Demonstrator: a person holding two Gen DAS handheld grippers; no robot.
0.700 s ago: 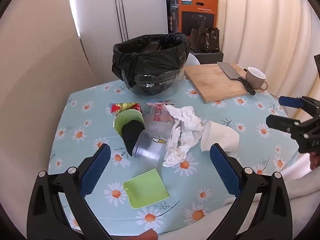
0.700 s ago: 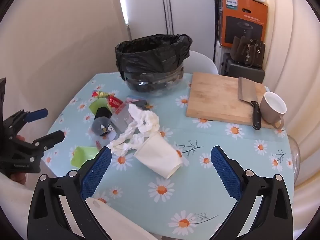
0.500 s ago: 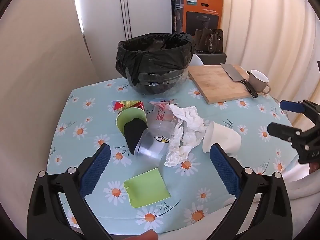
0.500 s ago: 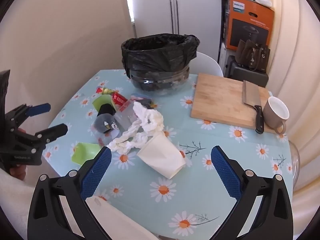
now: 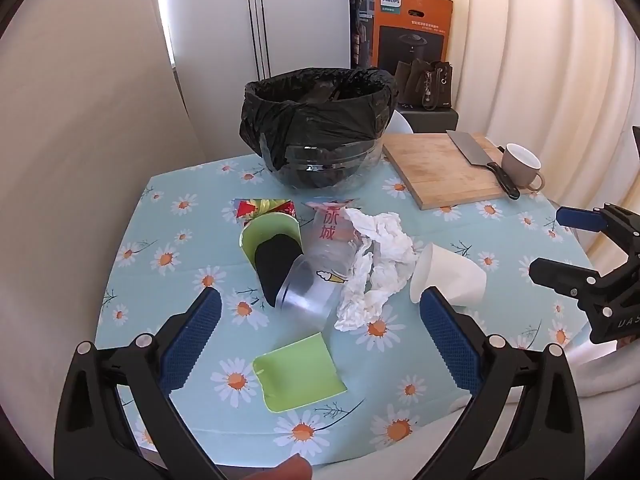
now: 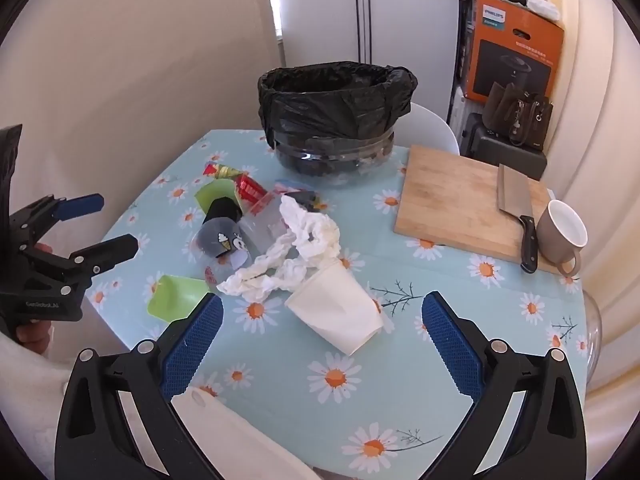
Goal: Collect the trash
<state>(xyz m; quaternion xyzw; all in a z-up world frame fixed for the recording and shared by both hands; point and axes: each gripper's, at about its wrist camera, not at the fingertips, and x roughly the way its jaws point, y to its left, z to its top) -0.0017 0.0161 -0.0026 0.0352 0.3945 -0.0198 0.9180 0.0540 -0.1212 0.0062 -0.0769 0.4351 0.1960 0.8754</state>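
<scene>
Grippers of black plastic with ribbed blue pads hang above the near edge of a table [image 5: 168,200] under a pale blue daisy-print cloth; the left gripper [image 5: 318,326] and the right gripper [image 6: 322,330] both have their jaws spread wide, with nothing between them. Just beyond the left gripper's pads lies a flat green piece [image 5: 298,372], and past it a clear plastic cup [image 5: 320,270] on its side, printed with red Chinese characters and a small ice-cream cone. A black cylinder [image 5: 276,262] sits partly inside a green cup [image 5: 264,232] to its left, with a red and yellow foil wrapper [image 5: 260,208] behind. Crumpled white tissue [image 5: 380,256] sprawls to the right, touching a white paper cup [image 6: 336,316] on its side, which lies between the right gripper's pads and slightly beyond them. At the far side stands a clear round bin lined with a glossy black bag [image 5: 320,120]. To the right, a wooden board [image 6: 460,200] carries a cleaver [image 6: 514,196], beside a taupe mug [image 6: 560,232]. Behind, an orange box [image 5: 416,28] reads PHILIPS
</scene>
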